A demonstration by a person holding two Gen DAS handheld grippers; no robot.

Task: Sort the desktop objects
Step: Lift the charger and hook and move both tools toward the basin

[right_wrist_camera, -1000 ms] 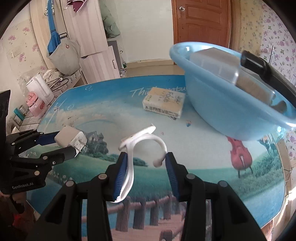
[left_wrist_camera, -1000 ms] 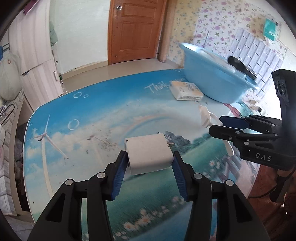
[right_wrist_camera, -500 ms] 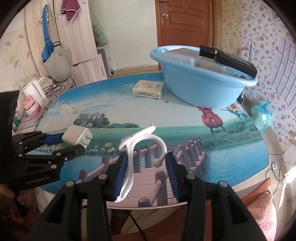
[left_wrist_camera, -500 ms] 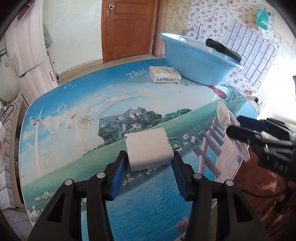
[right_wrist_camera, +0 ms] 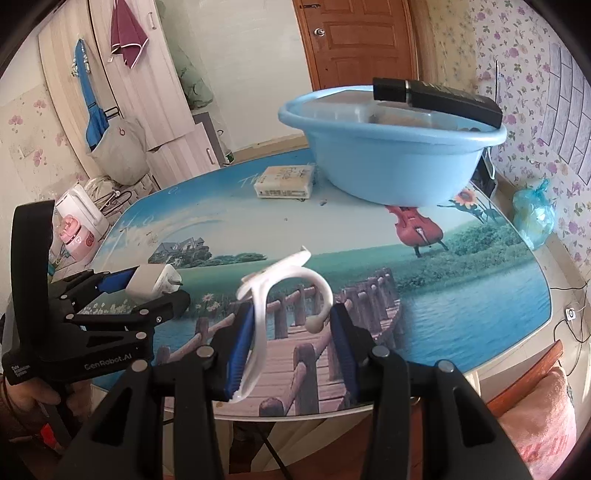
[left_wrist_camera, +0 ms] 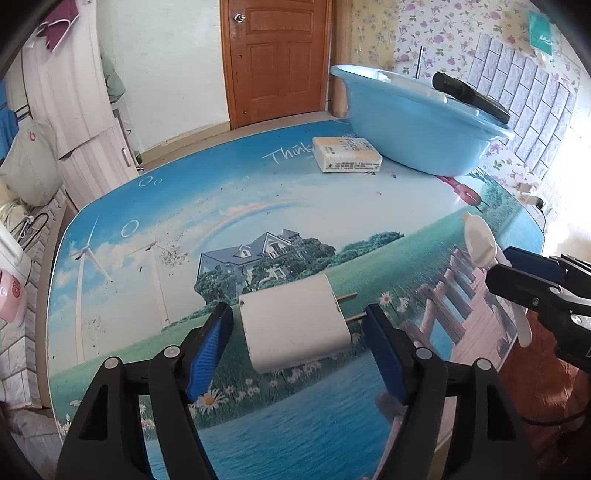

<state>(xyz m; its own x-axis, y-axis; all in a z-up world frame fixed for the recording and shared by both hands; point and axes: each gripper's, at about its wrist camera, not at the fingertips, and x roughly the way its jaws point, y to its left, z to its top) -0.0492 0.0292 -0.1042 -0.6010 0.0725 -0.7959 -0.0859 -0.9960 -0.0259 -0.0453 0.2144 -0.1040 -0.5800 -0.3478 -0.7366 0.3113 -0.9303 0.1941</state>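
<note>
Showing, in the left wrist view, the left gripper point(left_wrist_camera: 299, 312) with jaws apart and a gap on each side of the white rectangular plastic charger plug point(left_wrist_camera: 295, 325) between them, prongs pointing right. Not clear from either view whether resting on the table.

Showing, in the right wrist view alone, the right gripper point(right_wrist_camera: 291, 314) clamped on the white curved plastic hook point(right_wrist_camera: 258, 332), flat strip against the left pad, ball end by the right pad. Also there only: a hand point(right_wrist_camera: 26, 391) on the left gripper's handle, a knotted blue plastic bag point(right_wrist_camera: 533, 218) beyond the table's right edge, and a pink and white appliance point(right_wrist_camera: 79, 225) at left.

Standing at the far side of the oval table printed with a landscape point(right_wrist_camera: 461, 295): a light blue plastic basin point(right_wrist_camera: 391, 166), with a black rectangular bar point(right_wrist_camera: 443, 98) across its rim and a cream paper-wrapped packet point(right_wrist_camera: 286, 181) just beside it. Behind, a brown wooden door point(left_wrist_camera: 275, 59) and floral wallpaper point(left_wrist_camera: 436, 33).

Compared with half a second ago: left jaws wider, then tight on the plug; right grip unchanged.
</note>
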